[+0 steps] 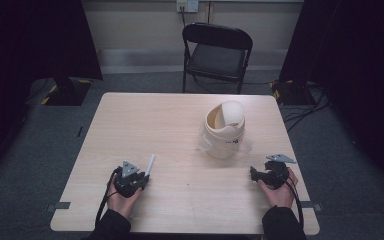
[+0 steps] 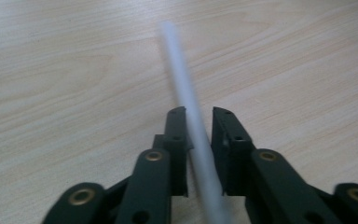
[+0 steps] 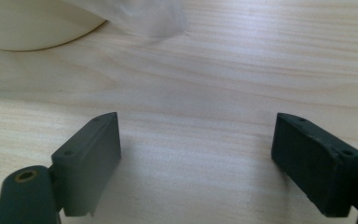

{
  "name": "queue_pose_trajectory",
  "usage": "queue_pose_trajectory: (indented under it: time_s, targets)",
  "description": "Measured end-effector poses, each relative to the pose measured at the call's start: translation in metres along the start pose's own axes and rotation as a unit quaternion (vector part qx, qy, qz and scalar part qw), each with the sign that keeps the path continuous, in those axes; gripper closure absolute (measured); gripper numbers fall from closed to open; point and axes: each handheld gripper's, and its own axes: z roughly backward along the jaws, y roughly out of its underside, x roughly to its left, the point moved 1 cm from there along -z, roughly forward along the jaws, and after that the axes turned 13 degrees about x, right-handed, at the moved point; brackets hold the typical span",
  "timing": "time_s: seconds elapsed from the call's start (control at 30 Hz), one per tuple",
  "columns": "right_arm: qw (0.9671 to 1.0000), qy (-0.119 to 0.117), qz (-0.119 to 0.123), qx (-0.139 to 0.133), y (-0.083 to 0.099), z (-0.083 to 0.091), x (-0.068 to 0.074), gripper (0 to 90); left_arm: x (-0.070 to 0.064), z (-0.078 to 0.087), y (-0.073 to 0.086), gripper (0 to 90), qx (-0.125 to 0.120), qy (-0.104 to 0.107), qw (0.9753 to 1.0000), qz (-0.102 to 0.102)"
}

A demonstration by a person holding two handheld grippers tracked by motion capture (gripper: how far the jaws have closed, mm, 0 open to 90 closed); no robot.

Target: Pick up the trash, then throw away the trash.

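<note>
— Straw (image 1: 150, 164) first, from the high view; it lies on the table (image 1: 145, 120) at the near left, pointing away from the left gripper (image 1: 139, 176), which sits over its near end. Right gripper (image 1: 256, 172) rests near the right edge, well apart from it; a cream tub (image 1: 224, 131) with a clear bag stands between them, farther back.

— And the room?

— Pale wood-grain top, smooth and bare; grey carpet around; a black chair (image 1: 217, 52) beyond the far edge; dark curtains at both sides.

— Left gripper view?

— Jaws nearly together with the straw (image 2: 191, 121) running up between them; a narrow gap shows on the right side, so it looks lightly pinched rather than hard clamped. I judge it very light, thin, slick and easily crushed; hold it near the end, gently.

— Right gripper view?

— Jaws stand wide apart over bare table (image 3: 242, 65), holding nothing; the tub (image 3: 32, 23) base and a corner of the bag (image 3: 144, 18) sit at the top left.
</note>
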Motion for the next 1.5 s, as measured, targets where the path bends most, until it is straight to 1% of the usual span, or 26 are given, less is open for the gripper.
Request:
queue_pose_trajectory:
  time_s: [0.17,0.27,0.4,0.47,0.5,0.57,0.6,0.7,0.73,0.77,0.83,0.87,0.9,1.0,1.1,1.13,1.17,1.2,1.23,1.27,1.3,1.37,1.4,1.43,1.47,1.5]
  targets:
    - [0.9999,-0.002,0.007,-0.014,0.004,0.005,0.002,33.4,0.001,0.000,-0.001,78.9,-0.003,0.017,0.9998,0.005]
    - [0.9996,0.009,0.017,-0.023,0.004,0.006,0.003,34.3,0.000,0.005,-0.005,78.9,-0.021,0.023,0.9995,-0.002]
    - [0.9990,-0.003,0.017,-0.041,0.002,0.013,0.002,35.9,0.000,0.014,-0.009,78.8,-0.052,0.029,0.9982,-0.010]
    - [0.9981,-0.016,0.013,-0.057,0.001,0.018,0.001,36.7,-0.001,0.023,-0.014,78.8,-0.086,0.038,0.9954,-0.016]
    - [0.9981,-0.016,0.013,-0.057,0.001,0.018,0.001,36.7,-0.001,0.023,-0.014,78.8,-0.086,0.038,0.9954,-0.016]
    - [0.9957,-0.038,0.011,-0.083,-0.002,0.028,0.002,36.8,-0.002,0.031,-0.016,78.8,-0.108,0.044,0.9929,-0.020]
    - [0.9957,-0.038,0.011,-0.083,-0.002,0.028,0.002,36.8,-0.002,0.034,-0.018,78.8,-0.117,0.046,0.9918,-0.020]
    - [0.9908,-0.069,0.008,-0.116,-0.008,0.043,0.003,36.7,-0.002,0.052,-0.026,78.8,-0.163,0.054,0.9847,-0.027]
    - [0.9908,-0.069,0.008,-0.116,-0.008,0.043,0.003,36.7,-0.002,0.052,-0.026,78.8,-0.163,0.054,0.9847,-0.027]
    - [0.9886,-0.079,0.006,-0.128,-0.009,0.047,0.003,36.7,-0.003,0.058,-0.028,78.8,-0.179,0.061,0.9815,-0.030]
    - [0.9823,-0.101,0.003,-0.158,-0.014,0.058,0.003,36.7,-0.003,0.065,-0.031,78.8,-0.196,0.062,0.9779,-0.034]
    - [0.9804,-0.109,0.001,-0.164,-0.015,0.062,0.004,36.6,-0.003,0.075,-0.033,78.8,-0.216,0.067,0.9734,-0.034]
    - [0.9777,-0.118,0.004,-0.174,-0.018,0.067,0.005,36.5,-0.003,0.075,-0.033,78.8,-0.216,0.067,0.9734,-0.034]
    - [0.9725,-0.127,0.017,-0.194,-0.023,0.077,0.010,35.4,-0.002,0.084,-0.037,78.8,-0.233,0.064,0.9695,-0.037]
    - [0.9648,-0.143,0.025,-0.219,-0.029,0.087,0.018,33.8,-0.001,0.088,-0.040,78.8,-0.243,0.062,0.9673,-0.039]
    - [0.9648,-0.143,0.025,-0.219,-0.029,0.087,0.018,33.8,-0.001,0.088,-0.040,78.7,-0.243,0.062,0.9673,-0.039]
    - [0.9577,-0.156,0.027,-0.240,-0.033,0.094,0.023,33.7,0.000,0.089,-0.042,78.8,-0.246,0.060,0.9666,-0.041]
    - [0.9577,-0.156,0.027,-0.240,-0.033,0.094,0.023,33.7,0.000,0.089,-0.044,78.8,-0.249,0.064,0.9656,-0.039]
    - [0.9510,-0.168,0.026,-0.258,-0.037,0.100,0.029,33.8,0.001,0.089,-0.046,78.7,-0.253,0.064,0.9645,-0.041]
    - [0.9510,-0.168,0.026,-0.258,-0.037,0.100,0.029,33.8,0.000,0.090,-0.047,78.7,-0.252,0.063,0.9648,-0.043]
    - [0.9482,-0.174,0.025,-0.265,-0.038,0.102,0.031,34.1,0.000,0.091,-0.049,78.7,-0.255,0.062,0.9639,-0.045]
    - [0.9370,-0.208,0.030,-0.279,-0.048,0.110,0.040,35.9,0.000,0.093,-0.054,78.8,-0.265,0.067,0.9610,-0.043]
    - [0.9370,-0.208,0.030,-0.279,-0.048,0.110,0.040,35.9,0.000,0.093,-0.054,78.8,-0.265,0.067,0.9610,-0.043]
    - [0.9352,-0.213,0.033,-0.281,-0.050,0.111,0.043,36.2,0.001,0.093,-0.057,78.8,-0.273,0.073,0.9585,-0.040]
    - [0.9319,-0.223,0.041,-0.283,-0.055,0.115,0.048,36.6,0.000,0.094,-0.058,78.7,-0.276,0.074,0.9576,-0.038]
    - [0.9314,-0.226,0.043,-0.282,-0.056,0.116,0.050,36.6,0.000,0.094,-0.060,78.7,-0.278,0.073,0.9570,-0.037]
